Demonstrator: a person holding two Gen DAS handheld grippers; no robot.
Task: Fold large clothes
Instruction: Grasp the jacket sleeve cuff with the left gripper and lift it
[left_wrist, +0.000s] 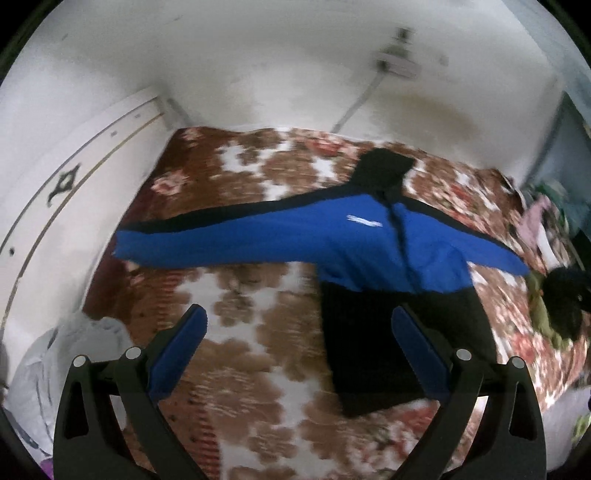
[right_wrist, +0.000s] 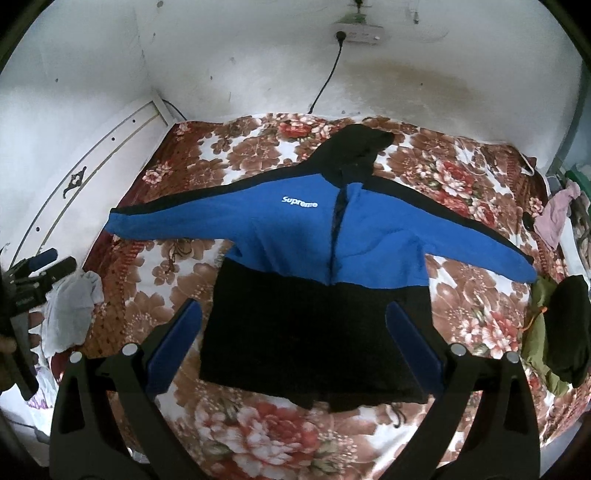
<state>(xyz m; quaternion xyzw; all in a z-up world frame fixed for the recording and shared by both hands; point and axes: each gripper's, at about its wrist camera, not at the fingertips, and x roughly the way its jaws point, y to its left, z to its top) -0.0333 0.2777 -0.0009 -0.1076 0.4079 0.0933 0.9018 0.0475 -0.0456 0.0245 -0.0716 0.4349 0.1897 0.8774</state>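
item: hooded jacket (right_wrist: 317, 266), qty 1. blue top half, black lower half, black hood, white logo on chest. lies front-up and spread flat on the bed (right_wrist: 258, 435), both sleeves out to the sides, hood toward the wall. laid open like this prob. so sleeves can be folded in first; no fold made yet by the look of it.

item: left hand-held gripper (left_wrist: 299, 325), qty 1. fingers wide apart, holding nothing, above the bed w/ the jacket ahead and to its right. view is motion-blurred. prob. placed to take the sleeve on that side.

item: right hand-held gripper (right_wrist: 293, 317), qty 1. fingers wide apart, nothing between them, above the jacket's black lower half, not touching as far as i can tell. centred on the hem, likely lining up for a grab.

item: floral blanket on bed, qty 1, serves as folding surface.

item: other clothes at bed edges: white cloth (right_wrist: 70, 314) at left, qty 1; dark garment (right_wrist: 567, 328) on an olive one at right, approx. 2; pink piece (right_wrist: 556, 216) far right, qty 1. kept off to the sides, prob. waiting their turn.

item: wall socket strip (right_wrist: 358, 35) w/ cable, qty 1.
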